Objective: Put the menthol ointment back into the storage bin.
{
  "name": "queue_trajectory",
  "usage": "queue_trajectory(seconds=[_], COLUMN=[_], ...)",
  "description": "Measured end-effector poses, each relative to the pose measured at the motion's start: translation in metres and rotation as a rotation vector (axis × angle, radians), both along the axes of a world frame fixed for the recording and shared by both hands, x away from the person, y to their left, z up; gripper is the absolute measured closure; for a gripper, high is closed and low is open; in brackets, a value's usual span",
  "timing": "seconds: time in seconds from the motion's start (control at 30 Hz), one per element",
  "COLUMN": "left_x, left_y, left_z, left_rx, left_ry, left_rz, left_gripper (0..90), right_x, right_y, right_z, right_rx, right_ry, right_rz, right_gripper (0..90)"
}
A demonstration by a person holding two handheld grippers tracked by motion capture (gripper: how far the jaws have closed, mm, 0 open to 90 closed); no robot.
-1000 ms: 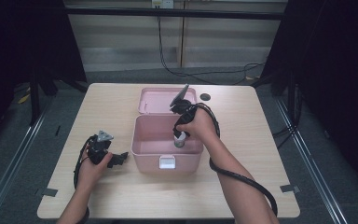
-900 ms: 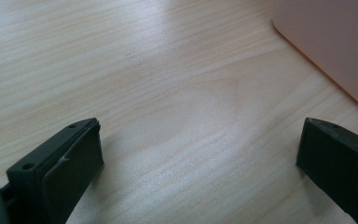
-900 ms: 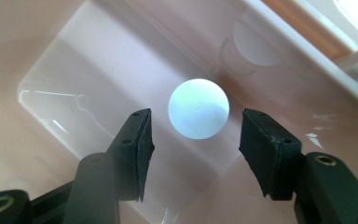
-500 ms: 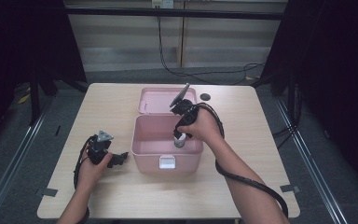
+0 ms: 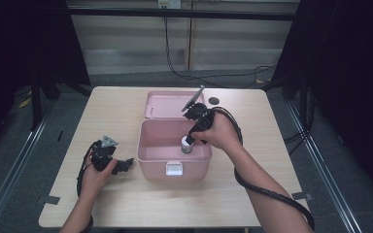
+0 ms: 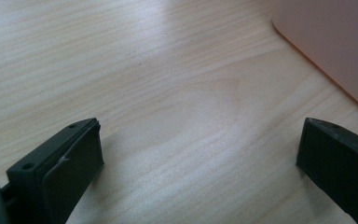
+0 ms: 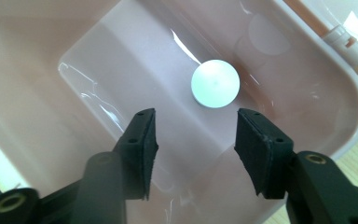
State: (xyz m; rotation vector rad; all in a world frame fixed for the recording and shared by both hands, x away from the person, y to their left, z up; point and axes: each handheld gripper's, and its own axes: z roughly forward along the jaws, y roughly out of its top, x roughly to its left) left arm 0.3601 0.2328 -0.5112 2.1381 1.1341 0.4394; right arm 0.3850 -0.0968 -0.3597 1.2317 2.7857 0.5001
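Right now my right gripper (image 5: 190,141) points steeply down over the open pink box (image 5: 148,145), its jaws half apart and just closing a little, empty. Below them a white-capped bottle (image 7: 215,84) stands upright on the box floor. My left gripper (image 5: 121,165) rests beside the box, gaping wide, empty.

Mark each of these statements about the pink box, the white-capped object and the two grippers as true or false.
1. The pink box stands open. True.
2. The right gripper is clamped on the white-capped object. False: its jaws stand apart above it with nothing between them, and have just been closing.
3. The white-capped object stands inside the box. True.
4. The left gripper has shut jaws. False: they are wide open over bare table.
5. The left gripper is inside the box. False: it is beside the box.
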Motion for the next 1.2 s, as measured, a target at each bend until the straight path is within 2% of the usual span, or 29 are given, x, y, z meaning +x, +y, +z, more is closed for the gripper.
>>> queue_trajectory(seconds=[0.27,0.47,0.57,0.63,0.97,1.07,1.13,1.17,1.2], left_x=[0.0,0.0,0.001,0.002,0.009,0.012,0.014,0.016,0.018], left_y=[0.0,0.0,0.001,0.0,-0.004,-0.003,-0.002,-0.001,0.0], left_z=[0.0,0.0,0.0,0.001,0.008,0.013,0.017,0.019,0.022], left_rx=[0.0,-0.001,0.002,0.007,0.058,0.069,0.065,0.059,0.053], left_ry=[0.0,-0.002,-0.002,0.012,0.088,0.104,0.119,0.135,0.147], left_rz=[0.0,-0.001,-0.009,-0.008,-0.01,0.0,0.019,0.025,0.028], left_gripper=[0.0,0.0,0.0,0.0,0.8,7.5,19.5,20.9,17.7], right_x=[-0.01,-0.016,-0.019,-0.021,-0.03,-0.032,-0.033,-0.034,-0.035], right_y=[-0.007,-0.015,-0.019,-0.021,-0.029,-0.034,-0.037,-0.037,-0.039], right_z=[0.006,0.01,0.012,0.013,0.023,0.025,0.025,0.025,0.025], right_rx=[0.004,0.001,0.019,0.016,0.026,0.027,0.037,0.036,0.038], right_ry=[-0.029,-0.032,-0.034,-0.025,-0.037,-0.046,-0.047,-0.04,-0.043], right_rz=[0.045,0.05,0.055,0.056,0.073,0.071,0.067,0.061,0.071], right_gripper=[60.2,67.9,72.3,74.8,90.0,90.0,90.0,90.0,90.0])
